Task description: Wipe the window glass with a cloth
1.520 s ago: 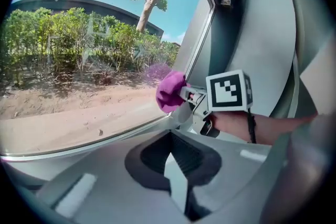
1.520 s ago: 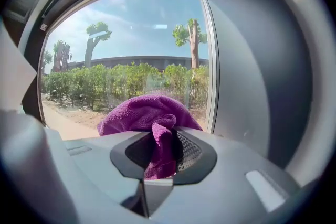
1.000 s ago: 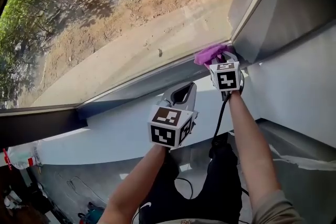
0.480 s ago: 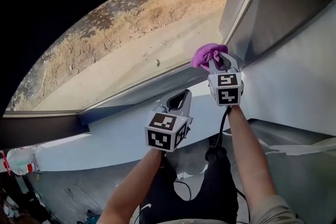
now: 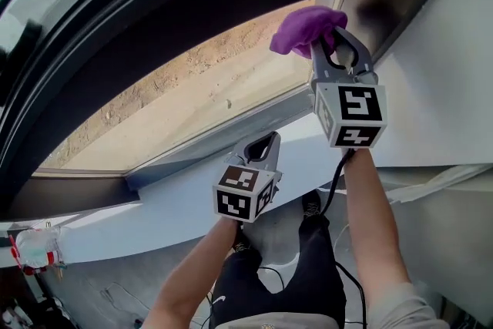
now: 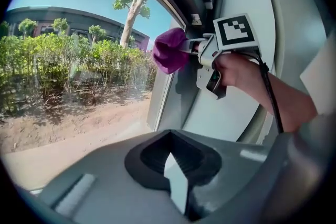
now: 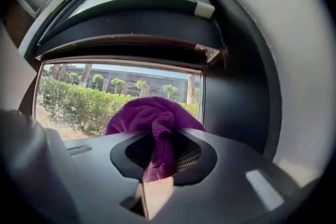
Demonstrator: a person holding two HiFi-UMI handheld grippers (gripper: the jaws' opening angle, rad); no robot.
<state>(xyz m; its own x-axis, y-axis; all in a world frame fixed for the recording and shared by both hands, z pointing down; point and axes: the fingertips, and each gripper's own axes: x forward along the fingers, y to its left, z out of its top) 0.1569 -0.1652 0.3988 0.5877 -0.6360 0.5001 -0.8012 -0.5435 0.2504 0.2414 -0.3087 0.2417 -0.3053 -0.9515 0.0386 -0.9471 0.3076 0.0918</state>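
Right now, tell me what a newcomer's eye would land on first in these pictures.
The bunched purple cloth stands out first, clamped in the right gripper and raised at the right edge of the window glass. Behind the glass lie sunlit sandy ground and a green hedge. The left gripper hangs lower, over the pale sill, shut on nothing.

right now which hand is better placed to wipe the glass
Right, I'd say. The right tongs are shut on the cloth, high up by the glass near its right edge. The left tongs are shut, empty and low by the sill.
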